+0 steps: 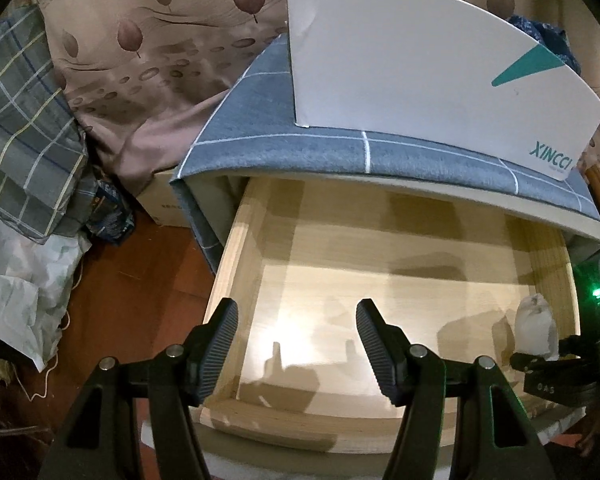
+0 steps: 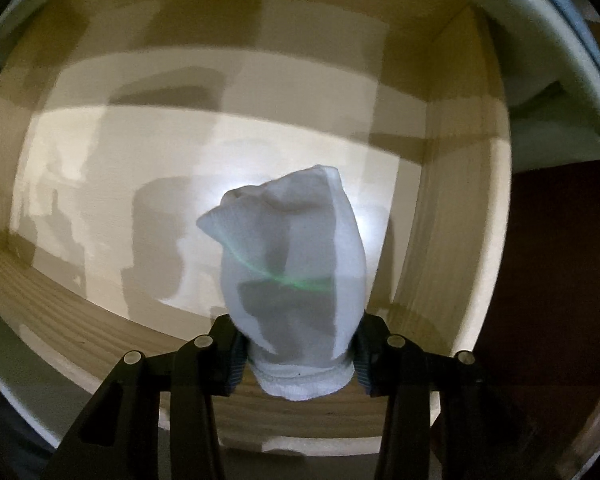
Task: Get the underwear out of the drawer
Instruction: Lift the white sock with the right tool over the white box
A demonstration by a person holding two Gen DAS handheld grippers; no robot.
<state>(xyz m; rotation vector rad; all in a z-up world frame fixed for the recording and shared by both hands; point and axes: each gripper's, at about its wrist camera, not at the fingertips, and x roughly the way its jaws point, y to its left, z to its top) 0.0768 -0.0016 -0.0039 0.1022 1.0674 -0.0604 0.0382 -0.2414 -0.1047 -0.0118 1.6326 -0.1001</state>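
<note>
The pale wooden drawer [image 1: 236, 248] stands pulled out below a nightstand covered in grey checked cloth [image 1: 260, 120]. My left gripper [image 1: 296, 344] hangs open over the drawer's front left corner, with nothing between its fingers. At the drawer's right side my right gripper [image 1: 540, 360] is shut on the white underwear [image 1: 534, 332]. In the right wrist view the white underwear [image 2: 296, 264] hangs as a bunched bundle from my right gripper [image 2: 300, 356], pinched between both pads above the drawer's bare floor [image 2: 140, 160].
A white box [image 1: 420, 64] printed with a teal triangle stands on the nightstand. A bed with a leaf-print cover [image 1: 140, 60] lies to the left, and plaid cloth [image 1: 24, 128] and crumpled bags [image 1: 20, 292] sit on the red-brown floor [image 1: 140, 300].
</note>
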